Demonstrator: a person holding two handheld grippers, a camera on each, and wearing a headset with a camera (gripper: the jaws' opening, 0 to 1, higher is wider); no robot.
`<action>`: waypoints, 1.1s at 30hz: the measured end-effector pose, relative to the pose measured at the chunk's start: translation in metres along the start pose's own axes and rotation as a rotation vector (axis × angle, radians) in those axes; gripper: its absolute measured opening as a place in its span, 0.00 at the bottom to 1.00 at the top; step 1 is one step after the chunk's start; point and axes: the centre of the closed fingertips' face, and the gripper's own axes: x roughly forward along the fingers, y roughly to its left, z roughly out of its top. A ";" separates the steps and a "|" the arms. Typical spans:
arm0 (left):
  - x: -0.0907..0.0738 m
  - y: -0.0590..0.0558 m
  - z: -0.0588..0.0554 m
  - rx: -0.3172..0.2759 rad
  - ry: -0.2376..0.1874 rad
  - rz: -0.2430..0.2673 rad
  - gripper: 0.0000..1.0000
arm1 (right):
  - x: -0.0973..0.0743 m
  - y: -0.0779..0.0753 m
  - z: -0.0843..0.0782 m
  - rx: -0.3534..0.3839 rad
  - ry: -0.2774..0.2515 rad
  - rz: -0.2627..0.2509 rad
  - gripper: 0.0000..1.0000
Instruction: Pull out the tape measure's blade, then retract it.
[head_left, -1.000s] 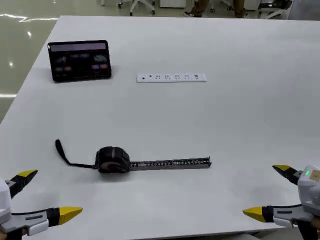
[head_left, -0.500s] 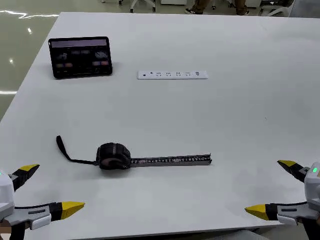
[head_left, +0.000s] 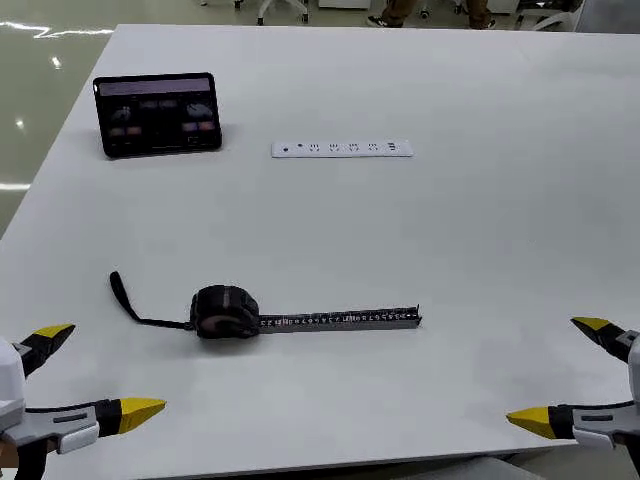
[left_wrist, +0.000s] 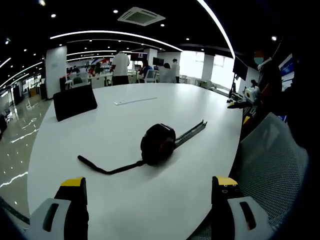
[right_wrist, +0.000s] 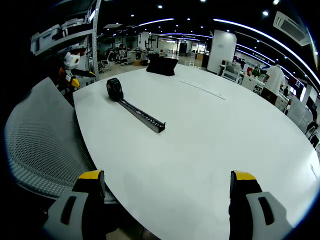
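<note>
A black tape measure (head_left: 225, 312) lies on the white table (head_left: 400, 230), its blade (head_left: 340, 320) pulled out to the right and its wrist strap (head_left: 130, 305) trailing left. The left gripper view has the case (left_wrist: 157, 143) ahead with the blade (left_wrist: 190, 133) running away to the right. From the right gripper view the case (right_wrist: 115, 89) is far off and the blade tip (right_wrist: 159, 127) points my way. My left gripper (head_left: 95, 372) stands open at the table's near left corner. My right gripper (head_left: 570, 375) stands open at the near right edge. Neither touches the tape.
A dark tablet (head_left: 157, 113) stands propped at the far left of the table. A white power strip (head_left: 341, 149) lies flat behind the tape measure. A grey mesh chair (right_wrist: 45, 145) sits at the near edge. People stand far off (left_wrist: 120, 67) in the room.
My right gripper has drifted a little to the right and down toward the table edge. The tape measure and the left gripper have not moved.
</note>
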 end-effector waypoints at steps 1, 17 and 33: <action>0.000 0.000 0.000 0.000 0.000 -0.001 1.00 | 0.001 0.001 0.001 -0.002 -0.001 0.002 1.00; -0.001 0.001 0.003 0.003 -0.005 0.003 1.00 | 0.001 -0.002 0.005 -0.004 -0.013 -0.003 1.00; -0.002 0.001 0.002 0.002 0.002 0.008 1.00 | 0.002 -0.002 0.010 -0.002 -0.023 -0.005 1.00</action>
